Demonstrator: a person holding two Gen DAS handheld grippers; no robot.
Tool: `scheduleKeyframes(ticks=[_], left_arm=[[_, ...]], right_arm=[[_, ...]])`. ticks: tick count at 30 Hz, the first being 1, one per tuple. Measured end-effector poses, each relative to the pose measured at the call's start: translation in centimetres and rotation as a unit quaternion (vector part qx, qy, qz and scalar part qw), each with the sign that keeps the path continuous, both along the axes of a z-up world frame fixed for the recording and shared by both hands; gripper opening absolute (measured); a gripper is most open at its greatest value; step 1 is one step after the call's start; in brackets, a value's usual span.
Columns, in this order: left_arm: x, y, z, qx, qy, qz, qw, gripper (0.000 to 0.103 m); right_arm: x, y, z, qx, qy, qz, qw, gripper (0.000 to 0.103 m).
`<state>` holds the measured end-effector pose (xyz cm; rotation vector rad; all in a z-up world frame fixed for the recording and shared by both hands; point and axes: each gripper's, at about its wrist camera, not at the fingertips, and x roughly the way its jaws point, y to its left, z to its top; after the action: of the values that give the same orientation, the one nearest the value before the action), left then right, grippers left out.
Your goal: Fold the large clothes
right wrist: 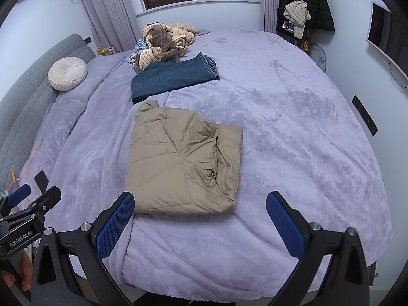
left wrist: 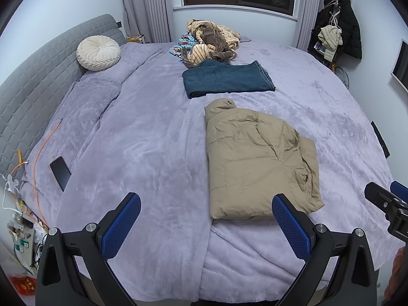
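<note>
"GenRobot.AI" on left gripper [right wrist: 29,199]

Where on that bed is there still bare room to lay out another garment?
The wide blanket right of the tan jacket and jeans is bare. The far end is crowded by a clothes heap.

The pile of striped clothes [left wrist: 211,40] hides the jeans' [left wrist: 227,79] far end.

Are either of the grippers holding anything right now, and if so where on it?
Nothing is held. The left gripper and right gripper are both open above the bed, short of the folded tan jacket.
</note>
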<state>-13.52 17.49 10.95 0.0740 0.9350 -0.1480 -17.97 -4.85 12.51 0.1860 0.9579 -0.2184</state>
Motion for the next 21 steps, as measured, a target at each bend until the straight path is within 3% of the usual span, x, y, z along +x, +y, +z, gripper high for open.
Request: scheduleKeyframes(ticks=[21], left_arm=[[0.09, 0.41, -0.08, -0.001, 0.001, 0.007, 1.0, 0.103]], right_arm=[[0.01, 0.08, 0.07, 0.0, -0.001, 0.001, 1.0, 0.103]])
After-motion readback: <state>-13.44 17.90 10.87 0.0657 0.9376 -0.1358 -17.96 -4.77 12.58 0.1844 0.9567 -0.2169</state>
